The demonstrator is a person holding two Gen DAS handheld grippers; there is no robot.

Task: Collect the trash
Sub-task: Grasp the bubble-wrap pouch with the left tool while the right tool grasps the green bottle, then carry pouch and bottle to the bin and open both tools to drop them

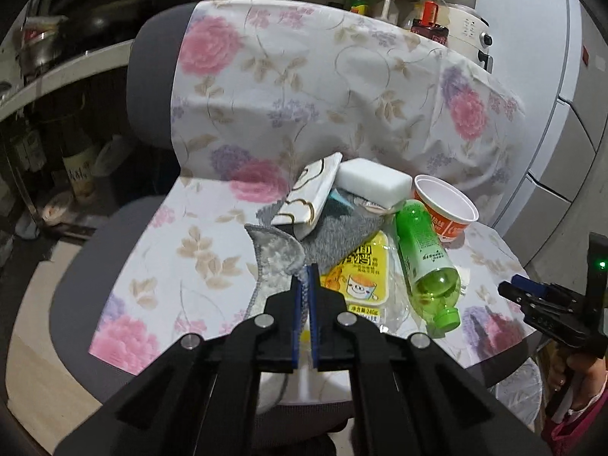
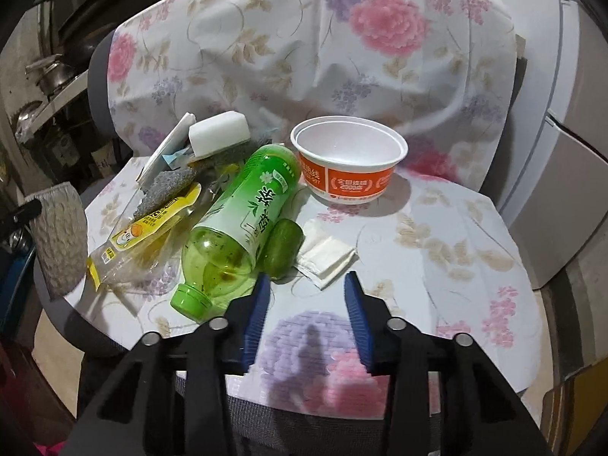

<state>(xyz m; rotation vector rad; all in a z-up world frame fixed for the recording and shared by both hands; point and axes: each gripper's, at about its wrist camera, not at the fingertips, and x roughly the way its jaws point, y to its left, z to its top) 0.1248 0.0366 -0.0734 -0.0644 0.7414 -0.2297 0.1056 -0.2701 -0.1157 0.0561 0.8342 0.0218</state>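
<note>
Grey cloth (image 1: 279,266) is pinched by its edge in the left gripper (image 1: 304,277). Right gripper (image 2: 307,285) has its jaws apart, empty, just before a napkin (image 2: 326,258) and green bottle (image 2: 235,220); an orange bowl (image 2: 347,163) stands beyond on the floral-covered chair (image 2: 456,247).

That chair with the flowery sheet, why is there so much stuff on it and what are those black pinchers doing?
Someone is clearing trash off the chair seat with a pincher in each hand. The left gripper is shut on the corner of a grey cloth. The right gripper is open with nothing between its fingers, near a folded white napkin and a green bottle. An orange-and-white bowl is untouched.
</note>
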